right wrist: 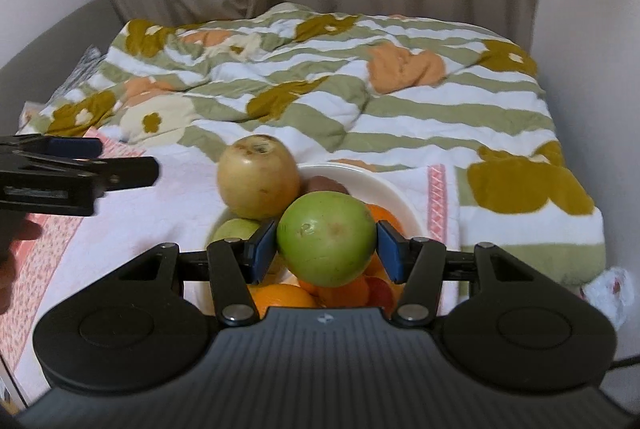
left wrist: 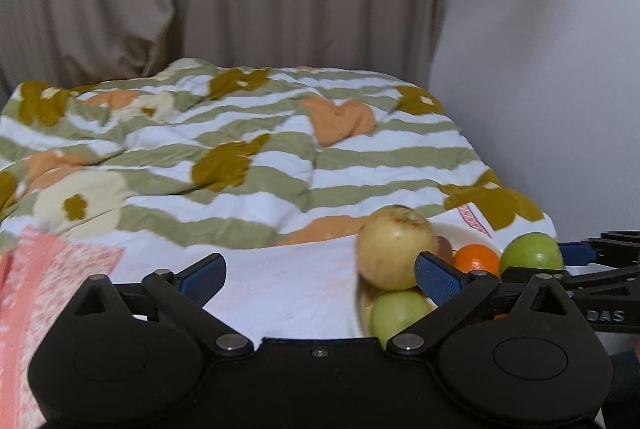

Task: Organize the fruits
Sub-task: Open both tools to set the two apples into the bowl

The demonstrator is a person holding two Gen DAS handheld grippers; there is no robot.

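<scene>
Right gripper (right wrist: 326,247) clamps round green apple (right wrist: 326,239); lower gently at 6 o'clock of white bowl (right wrist: 394,191); left gripper (left wrist: 320,271) gapes empty.

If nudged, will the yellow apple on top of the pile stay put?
Probably not: the yellow apple is round and perched on other fruit at the white bowl rim, so it may roll off. It looks firm and smooth.

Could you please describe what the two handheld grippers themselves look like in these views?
Both match: the left gripper and the right gripper have matte black bodies with two round housings, black linkage arms on silver pivot pins, and blue textured pads. The right one's top is ribbed with a small white mark. White lettering shows on its side in the left wrist view.
</scene>
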